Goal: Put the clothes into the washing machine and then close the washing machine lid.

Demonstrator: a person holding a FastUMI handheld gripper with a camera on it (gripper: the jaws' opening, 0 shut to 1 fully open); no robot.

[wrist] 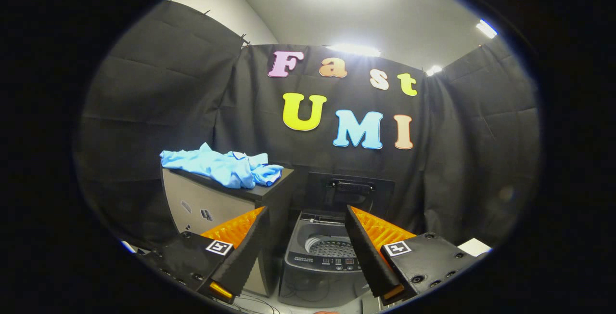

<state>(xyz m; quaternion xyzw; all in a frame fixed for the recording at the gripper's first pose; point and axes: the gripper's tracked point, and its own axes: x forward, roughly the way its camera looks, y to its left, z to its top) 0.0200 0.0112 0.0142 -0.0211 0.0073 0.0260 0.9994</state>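
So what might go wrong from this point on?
The blue garment lies bunched and spread on the box beside the washing machine; the open hand-held gripper may pinch only a fold, so the rest could trail and snag on the drum rim. The raised lid stands upright behind the drum and could be knocked shut early.

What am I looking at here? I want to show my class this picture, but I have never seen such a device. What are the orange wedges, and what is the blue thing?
The camera rides on a hand-held gripper and looks forward along its two fingers; those are the orange wedges. They stand apart, holding nothing. Beyond them sits a small washing machine with its lid raised, so you see into the drum. The blue thing is clothes, lying crumpled on top of a cabinet beside the machine.
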